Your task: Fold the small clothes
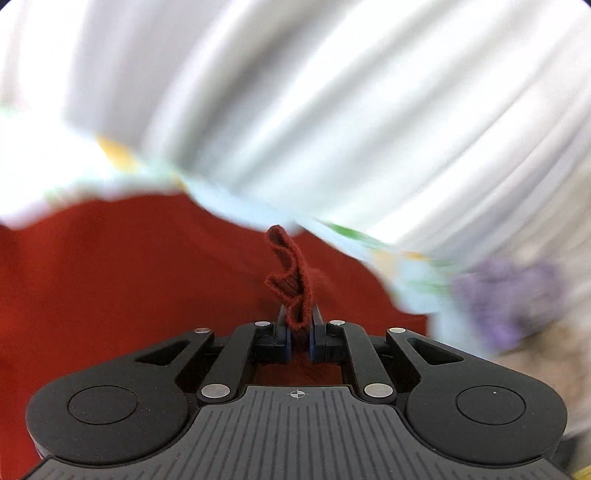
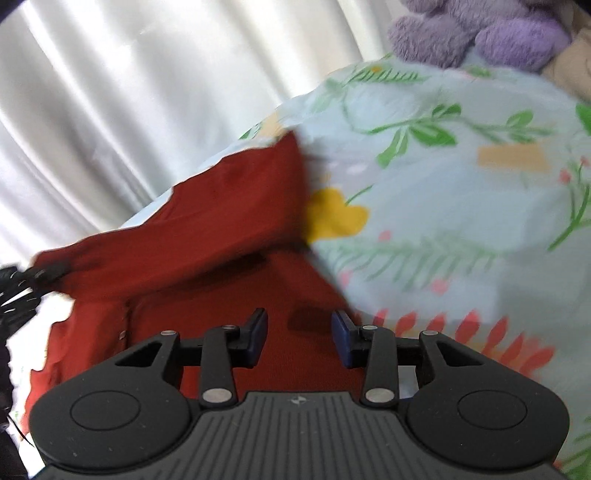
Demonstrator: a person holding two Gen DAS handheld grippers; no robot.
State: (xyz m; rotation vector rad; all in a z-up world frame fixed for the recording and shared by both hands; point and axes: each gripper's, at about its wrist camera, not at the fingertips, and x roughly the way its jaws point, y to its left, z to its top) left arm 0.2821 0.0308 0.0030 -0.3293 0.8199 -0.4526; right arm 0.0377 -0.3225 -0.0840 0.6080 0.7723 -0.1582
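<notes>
**Clerk:** On the floral bedsheet (image 2: 461, 192): item one, a red garment (image 2: 229, 221), spread flat, one sleeve-like part running up and left toward the sheet's edge.

**Checker:** Position against the left gripper (image 1: 300, 325)?

**Clerk:** Its two fingers are drawn in tight on a bunched, ribbed edge of the red garment (image 1: 291, 280); the pinched fold stands up between and above the tips. Rest of the cloth lies below and to the left of the tool in the left wrist view.

**Checker:** Right gripper (image 2: 299, 336)?

**Clerk:** Jaws spread wide, nothing between them. It hangs over the garment; red cloth fills the gap, and the garment's right border runs just by the right finger. Whether the tips touch the cloth cannot be told.

**Checker:** Other gripper seen from there?

**Clerk:** A dark blurred shape at the far left, at the garment's end; too smeared to identify.

**Checker:** Surroundings?

**Clerk:** White pleated curtain (image 2: 110, 92) behind the bed. Purple plush toy (image 2: 476, 33) at the sheet's far edge, well apart from the garment. Left view heavily blurred.
</notes>
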